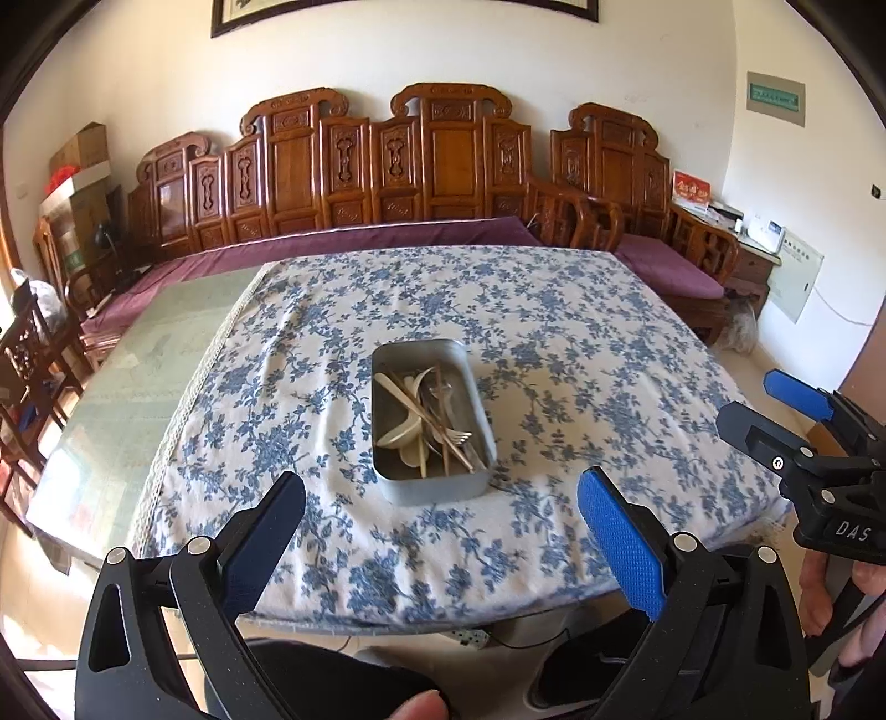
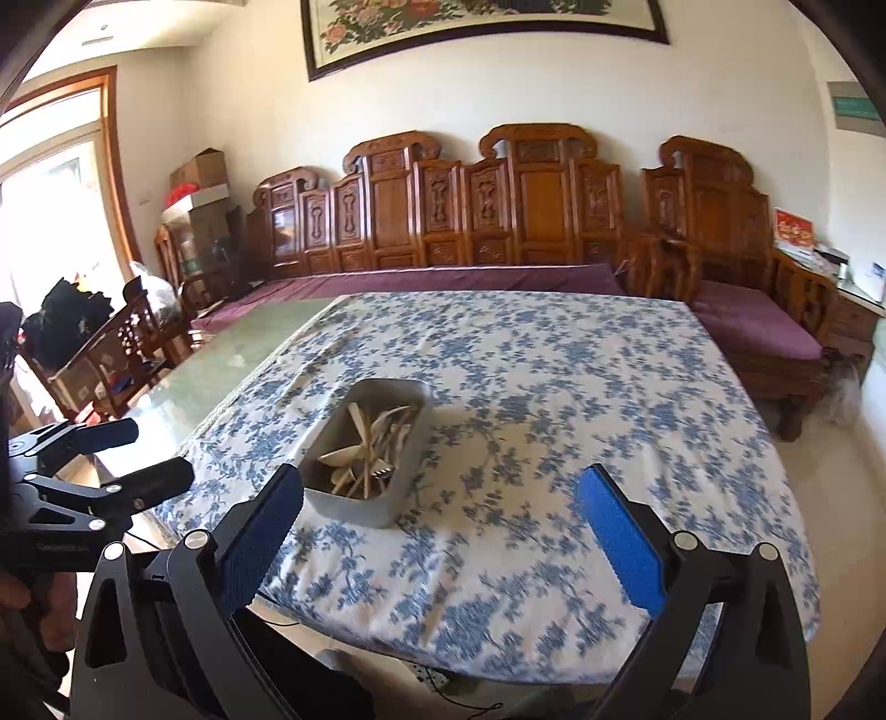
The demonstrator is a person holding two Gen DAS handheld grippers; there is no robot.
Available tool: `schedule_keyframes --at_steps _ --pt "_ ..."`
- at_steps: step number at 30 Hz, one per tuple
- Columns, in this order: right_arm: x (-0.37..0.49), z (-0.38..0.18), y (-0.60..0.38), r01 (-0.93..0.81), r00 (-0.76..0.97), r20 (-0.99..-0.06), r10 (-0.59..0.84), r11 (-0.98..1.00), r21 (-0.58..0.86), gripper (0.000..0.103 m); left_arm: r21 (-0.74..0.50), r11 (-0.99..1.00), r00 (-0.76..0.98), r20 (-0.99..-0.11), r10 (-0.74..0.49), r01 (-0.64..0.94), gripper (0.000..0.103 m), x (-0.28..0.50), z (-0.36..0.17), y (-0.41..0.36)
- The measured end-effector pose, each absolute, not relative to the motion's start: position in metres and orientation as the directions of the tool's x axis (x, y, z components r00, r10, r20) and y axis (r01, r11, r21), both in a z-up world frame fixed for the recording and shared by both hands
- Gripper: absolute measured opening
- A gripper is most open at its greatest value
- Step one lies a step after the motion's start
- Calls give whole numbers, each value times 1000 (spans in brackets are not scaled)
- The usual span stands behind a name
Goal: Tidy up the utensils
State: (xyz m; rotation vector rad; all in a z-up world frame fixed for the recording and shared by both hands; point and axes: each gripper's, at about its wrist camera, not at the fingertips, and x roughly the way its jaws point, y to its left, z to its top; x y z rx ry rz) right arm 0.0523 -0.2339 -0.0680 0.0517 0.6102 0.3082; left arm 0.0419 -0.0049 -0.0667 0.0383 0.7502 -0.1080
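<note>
Metal tin [image 1: 432,421] sits on the table [image 1: 111,399], on the blue-floral cloth [image 1: 554,343] approx mid-width & a bit nearer the near edge than the far one. Inside it the utensils [image 1: 426,415] lie in a crossed heap: pale spoons, wooden chopsticks, at least one metal fork w/ tines toward the tin's near end (exact count can't be told). Cloth covers the table's right part only; a bare greenish strip runs along the left edge.

Left gripper [image 1: 443,493] hangs over the near edge, jaws spread wide, nothing btwn them, pads clear of the tin, which shows just beyond the gap. Right gripper [image 2: 440,498] likewise wide open & empty; in its own view the tin lies just past its left finger [image 2: 260,531], not touching. Each gripper shows in the other's cam: the right one at the right margin of the left view, off the table's right near corner; the left one at the left margin of the right view, by the left near corner. A fingertip [image 1: 415,706] shows at the bottom of the left view.

Around: carved wooden bench [image 1: 387,166] w/ purple cushion along the far edge, stacked cardboard boxes [image 1: 77,166] far left, framed picture [image 2: 482,27] on the wall, side cabinet [image 1: 753,249] w/ small items far right. Nothing on the cloth btwn the grippers & the tin
</note>
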Motion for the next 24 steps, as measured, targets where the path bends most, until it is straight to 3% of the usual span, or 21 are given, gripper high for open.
schedule_keyframes --at_steps 14,24 --pt "-13 -63 -258 -199 832 -504 232 973 119 100 4 989 771 -627 -111 147 95 -23 -60 -27" --pt "-49 -22 -259 -216 884 -401 241 970 109 100 3 995 840 -536 -83 101 95 -55 -19 -19"
